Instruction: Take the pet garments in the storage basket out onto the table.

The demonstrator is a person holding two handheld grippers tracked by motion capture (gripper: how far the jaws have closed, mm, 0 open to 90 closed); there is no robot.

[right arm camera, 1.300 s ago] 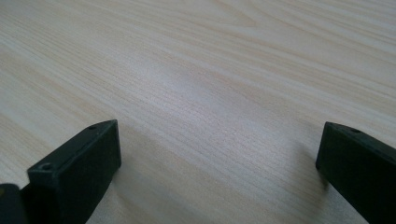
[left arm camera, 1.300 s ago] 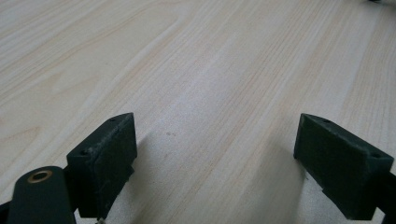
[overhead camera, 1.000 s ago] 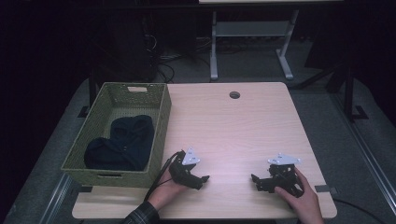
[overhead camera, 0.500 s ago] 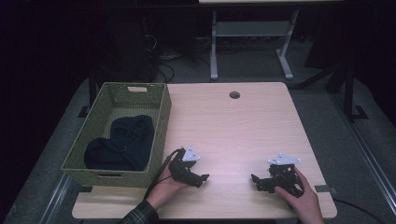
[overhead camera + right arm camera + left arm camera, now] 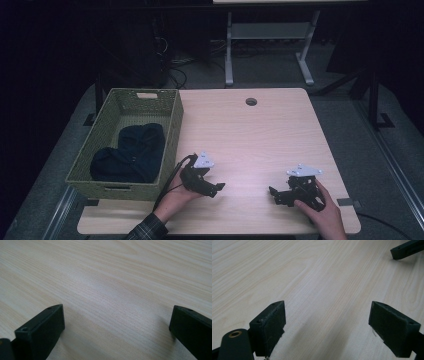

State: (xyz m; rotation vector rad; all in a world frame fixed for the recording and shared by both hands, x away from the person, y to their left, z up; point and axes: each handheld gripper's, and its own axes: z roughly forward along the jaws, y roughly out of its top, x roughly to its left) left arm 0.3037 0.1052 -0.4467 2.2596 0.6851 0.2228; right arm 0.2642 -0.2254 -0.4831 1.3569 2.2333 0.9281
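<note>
Dark room, light wood surface (image 5: 260, 135) under a fixed overhead camera. Left gripper (image 5: 212, 189) near the front edge, jaws spread wide apart with nothing between them, bare wood grain in the gap in the left gripper view (image 5: 327, 322). Held low over the surface by the left hand (image 5: 177, 195), plaid sleeve cuff (image 5: 147, 231) at the bottom edge, black cable (image 5: 172, 172) looping back from the body, grey three-cornered plate (image 5: 204, 160) on top. Tip of the other gripper's jaw visible at the upper right of the left gripper view. Right gripper (image 5: 275, 192) also near the front edge, well apart from the left one, jaws pointing toward it and likewise wide open on nothing, only wood between them in the right gripper view (image 5: 116, 327). Gripped by the right hand (image 5: 322, 207), grey plate (image 5: 304, 171) on top. Green woven basket (image 5: 172, 135) on the left part of the surface, just beside the left gripper, cut-out handle in its far wall. Dark blue cloth (image 5: 132, 152) bunched inside the basket, toward the near end. Round cable hole (image 5: 251, 101) near the far edge of the surface. Grey metal stand legs (image 5: 270, 45) on the floor beyond, cables (image 5: 175, 65) on the floor at the back left.
</note>
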